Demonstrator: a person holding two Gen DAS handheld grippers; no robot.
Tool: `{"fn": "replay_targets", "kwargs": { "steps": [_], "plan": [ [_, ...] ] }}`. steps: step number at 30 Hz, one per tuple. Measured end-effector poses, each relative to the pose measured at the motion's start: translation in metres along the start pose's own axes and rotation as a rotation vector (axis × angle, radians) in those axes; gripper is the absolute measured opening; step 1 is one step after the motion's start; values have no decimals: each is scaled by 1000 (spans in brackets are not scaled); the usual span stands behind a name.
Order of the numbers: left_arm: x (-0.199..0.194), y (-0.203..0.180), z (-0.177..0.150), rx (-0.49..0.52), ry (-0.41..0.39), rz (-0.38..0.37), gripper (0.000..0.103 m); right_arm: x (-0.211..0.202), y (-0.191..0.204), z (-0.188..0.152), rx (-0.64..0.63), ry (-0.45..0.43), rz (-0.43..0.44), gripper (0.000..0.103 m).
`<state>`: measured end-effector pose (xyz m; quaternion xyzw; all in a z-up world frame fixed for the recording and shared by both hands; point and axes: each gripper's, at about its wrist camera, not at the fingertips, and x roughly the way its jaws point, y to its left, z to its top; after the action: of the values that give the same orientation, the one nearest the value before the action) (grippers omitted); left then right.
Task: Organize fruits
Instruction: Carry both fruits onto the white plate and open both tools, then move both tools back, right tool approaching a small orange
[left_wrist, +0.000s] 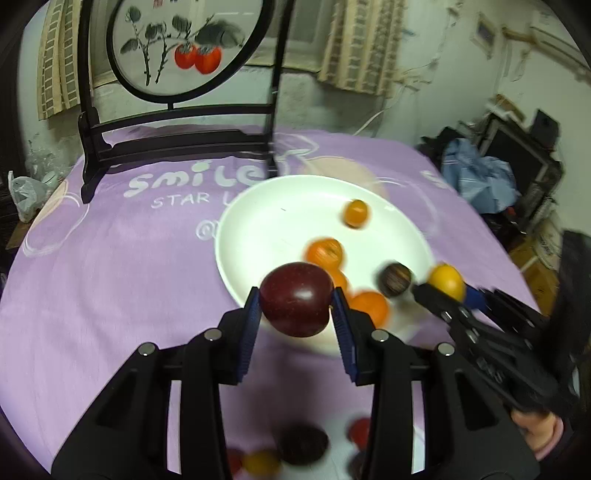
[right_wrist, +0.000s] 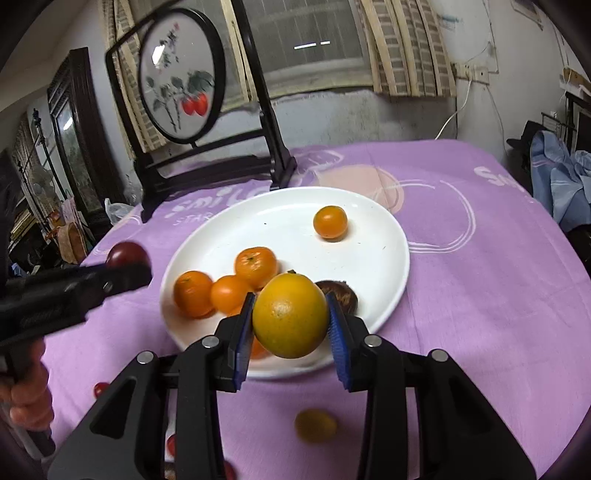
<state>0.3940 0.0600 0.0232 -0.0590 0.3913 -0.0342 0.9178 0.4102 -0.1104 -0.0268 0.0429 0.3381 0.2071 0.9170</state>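
1. The left gripper (left_wrist: 295, 308) pinches a dark red plum (left_wrist: 295, 298) between its blue pads (left_wrist: 252, 321); both pads press on the fruit's sides. The plum hangs above the near rim of the white plate (left_wrist: 266, 229).
2. The right gripper (right_wrist: 290, 321) pinches a yellow-orange citrus fruit (right_wrist: 290, 314) between its blue pads (right_wrist: 337, 332); both pads contact the fruit. The fruit hangs over the near edge of the white plate (right_wrist: 369, 258).
3. In the right wrist view, the plate carries three orange mandarins in a cluster (right_wrist: 229, 288) at its left side, one small orange fruit (right_wrist: 330, 221) apart toward the far side, and a dark brown fruit (right_wrist: 343, 295) just behind the held citrus.
4. The plate rests on a purple tablecloth (right_wrist: 480, 277) with white lettering.
5. Loose fruits lie on the cloth in front of the plate: a yellow fruit (right_wrist: 315, 424) and a small red fruit (right_wrist: 99, 388). These are blurred.
6. A dark wooden stand with a round painted panel (right_wrist: 177, 74) stands upright behind the plate.
7. A hand (right_wrist: 26, 395) grips the left gripper's handle at the left edge of the right wrist view.
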Motion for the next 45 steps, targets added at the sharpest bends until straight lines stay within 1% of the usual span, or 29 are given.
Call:
{"fn": "replay_targets", "kwargs": {
  "steps": [4,9,10,11,12,13,15,18,20,21,23,27,29,30,31,33,34,35,37,39,41,45],
  "plan": [
    [30,9,17,2,36,37,39,19,-7,7,-11,28,-6,37],
    [64,17,24,-9,84,67,39,34,-11,10,-23,61,-2,37],
    [68,18,24,-13,94,70,41,35,-11,9,-25,71,-1,42],
    [68,17,24,-14,94,76,50,34,-11,9,-23,75,-6,48],
    [67,17,23,-12,90,84,58,31,-11,9,-19,71,-9,50],
    [62,16,22,-9,76,89,65,25,-9,10,-18,64,-2,50],
    [46,14,20,-3,45,98,69,12,-3,11,-27,35,6,50],
    [13,16,10,-19,1,136,77,-11,10,10,-55,-18,0,51],
    [-17,20,-3,-48,-35,159,88,-23,20,3,-68,-27,15,51],
    [-26,21,-9,-55,-46,168,89,-29,26,-3,-68,-26,24,51],
    [-47,25,-26,-66,-65,194,97,-36,35,-15,-69,-20,38,52],
    [-72,39,-62,-98,-88,252,99,-51,54,-49,-109,1,21,52],
    [-77,51,-82,-146,-92,240,100,-63,64,-66,-133,-6,19,52],
    [-75,56,-90,-165,-78,231,100,-68,69,-73,-142,-2,24,52],
    [-70,63,-98,-188,-37,237,100,-73,73,-80,-147,9,37,52],
    [-66,71,-104,-199,-4,260,100,-80,81,-91,-150,55,74,52],
    [-67,74,-107,-200,-4,282,100,-82,83,-97,-149,87,94,52],
    [-67,78,-108,-197,-5,322,100,-83,85,-102,-143,121,113,52],
    [-70,86,-109,-207,-9,363,100,-85,87,-109,-138,161,147,52],
    [-72,94,-110,-231,-10,360,100,-85,91,-116,-158,194,168,52],
    [-73,102,-110,-268,-3,360,100,-82,99,-121,-201,220,170,52],
    [-69,110,-112,-319,22,329,100,-79,108,-127,-241,245,193,52]
  ]
}}
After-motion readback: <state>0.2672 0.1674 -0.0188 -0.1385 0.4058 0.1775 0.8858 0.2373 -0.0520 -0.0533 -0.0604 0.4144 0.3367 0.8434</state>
